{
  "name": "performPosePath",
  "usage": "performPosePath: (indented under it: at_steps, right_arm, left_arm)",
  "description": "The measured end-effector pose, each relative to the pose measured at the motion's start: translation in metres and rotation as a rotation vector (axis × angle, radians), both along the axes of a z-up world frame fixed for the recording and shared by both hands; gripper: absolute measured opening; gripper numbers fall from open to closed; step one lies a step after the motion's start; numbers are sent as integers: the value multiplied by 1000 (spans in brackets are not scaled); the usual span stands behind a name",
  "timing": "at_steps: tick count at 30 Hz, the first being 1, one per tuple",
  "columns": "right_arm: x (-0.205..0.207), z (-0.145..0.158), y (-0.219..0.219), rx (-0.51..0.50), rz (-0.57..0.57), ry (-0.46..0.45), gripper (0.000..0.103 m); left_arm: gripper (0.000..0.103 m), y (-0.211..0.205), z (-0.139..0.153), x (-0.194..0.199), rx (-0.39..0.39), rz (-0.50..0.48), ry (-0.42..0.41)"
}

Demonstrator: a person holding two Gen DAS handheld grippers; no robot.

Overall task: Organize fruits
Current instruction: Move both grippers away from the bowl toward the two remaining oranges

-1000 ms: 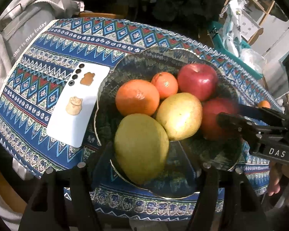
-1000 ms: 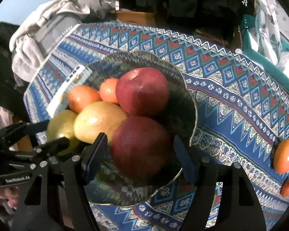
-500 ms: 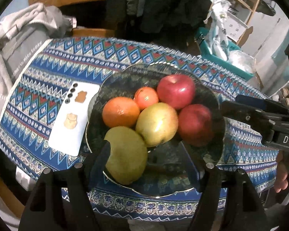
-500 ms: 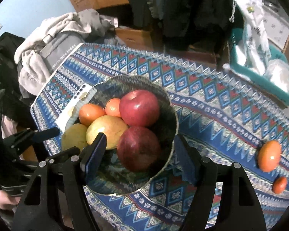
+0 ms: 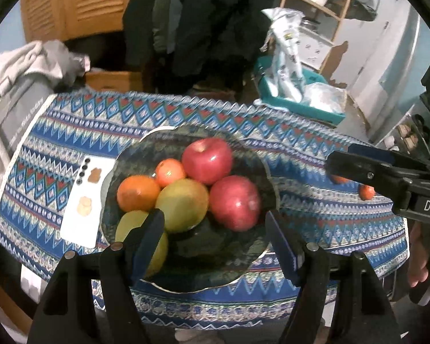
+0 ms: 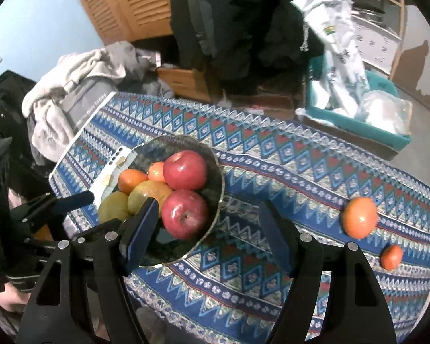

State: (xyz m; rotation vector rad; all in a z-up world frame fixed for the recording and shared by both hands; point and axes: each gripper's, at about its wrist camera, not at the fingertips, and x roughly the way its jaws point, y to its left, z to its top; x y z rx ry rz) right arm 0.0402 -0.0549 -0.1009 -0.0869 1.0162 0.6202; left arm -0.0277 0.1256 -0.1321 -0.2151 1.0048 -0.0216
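The bowl [image 5: 272, 177] on the desk [image 6: 272, 154] held 2 apples, 2 oranges and 2 yellow-green fruits, probably heaped there to keep them together. Both the left gripper [image 5: 215, 243] and the right gripper [image 6: 206, 232] hung above with fingers apart and empty, while 2 oranges [image 6: 359, 217] lay well apart from the bowl, so I judged they were not yet sorted

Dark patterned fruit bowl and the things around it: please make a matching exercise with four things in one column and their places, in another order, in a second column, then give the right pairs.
Things:
1. round red apple
2. white flat phone
3. small loose orange tangerine
4. teal plastic bin

Places:
A. beyond the far edge of the tablecloth
B. inside the dark patterned fruit bowl
C. on the blue patterned tablecloth, touching the bowl's outer rim
D. on the tablecloth, far from the bowl, beside a bigger orange fruit

Pairs: 1-B, 2-C, 3-D, 4-A
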Motion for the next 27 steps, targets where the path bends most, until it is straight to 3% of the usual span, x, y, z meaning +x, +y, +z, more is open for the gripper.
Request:
performPosePath:
  at_steps: [12,27]
  right_arm:
    - [-14,35,-52,-7,-76,-75,73]
    - [-27,55,-113,-5,-157,-123,79]
  left_arm:
    - [77,-41,30,-3,-2,-85,-76]
    - [80,-87,58,-3,3,-159,-123]
